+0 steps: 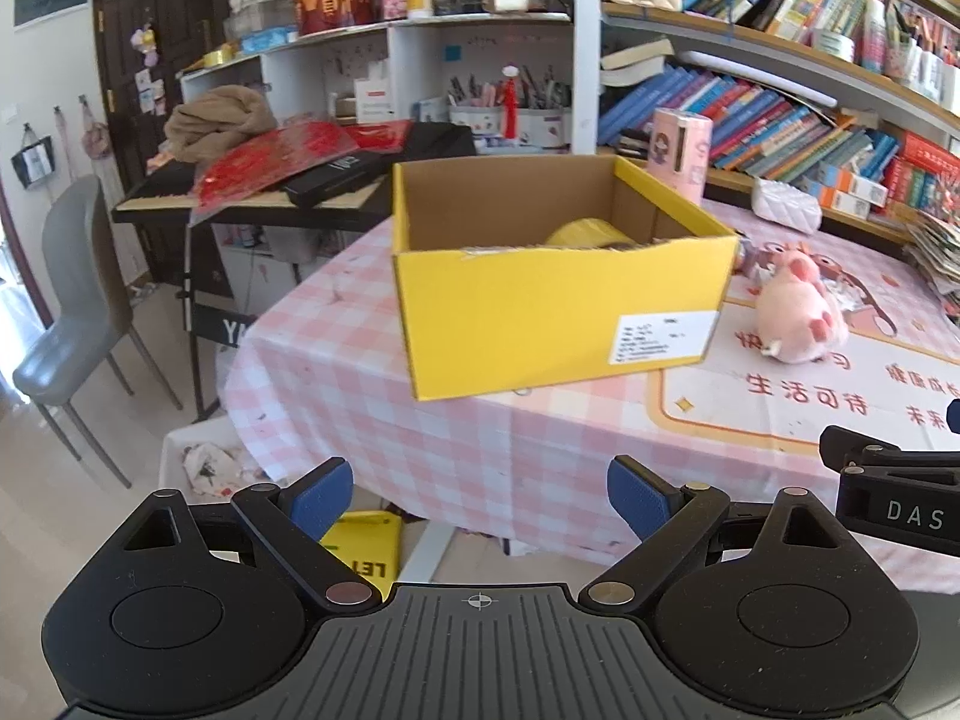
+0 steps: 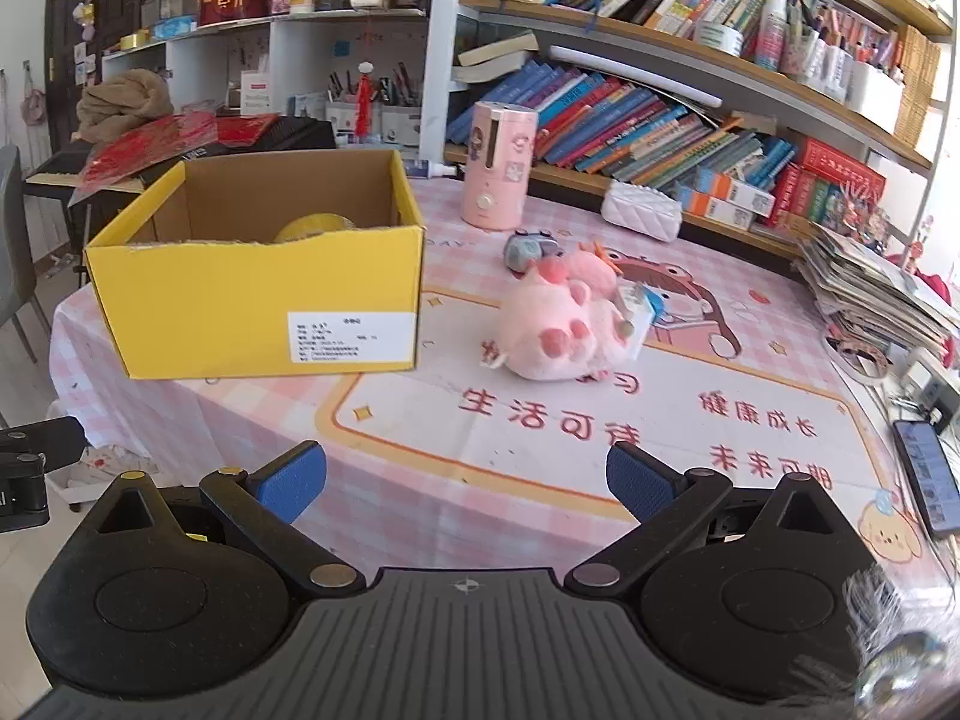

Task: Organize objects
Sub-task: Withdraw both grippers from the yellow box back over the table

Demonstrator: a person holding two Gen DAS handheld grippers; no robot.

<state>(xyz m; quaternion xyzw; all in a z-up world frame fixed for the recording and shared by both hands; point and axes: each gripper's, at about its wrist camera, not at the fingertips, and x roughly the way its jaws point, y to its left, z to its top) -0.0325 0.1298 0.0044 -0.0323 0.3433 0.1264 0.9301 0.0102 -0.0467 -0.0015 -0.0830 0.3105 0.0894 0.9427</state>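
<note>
A yellow cardboard box [image 1: 558, 312] [image 2: 252, 306] stands open on the pink checked tablecloth [image 1: 384, 420] [image 2: 420, 480], with a yellow roll [image 1: 585, 234] [image 2: 315, 227] inside. To its right a pink plush toy [image 1: 798, 312] [image 2: 558, 324] lies on the cloth, a small grey toy [image 2: 528, 249] behind it and a blue-white packet [image 2: 639, 306] against it. My left gripper [image 1: 480, 501] hangs open before the table's near edge, nothing between its blue pads. My right gripper [image 2: 465, 480] is open too, over the cloth's near part, well short of the plush.
A pink cylinder appliance [image 2: 498, 165] and a white quilted pouch [image 2: 642, 213] stand at the back. A stack of magazines [image 2: 870, 294] and a phone [image 2: 927, 477] lie at the right. Bookshelves line the back wall. A grey chair [image 1: 72, 312] and a keyboard stand [image 1: 198, 300] are to the left.
</note>
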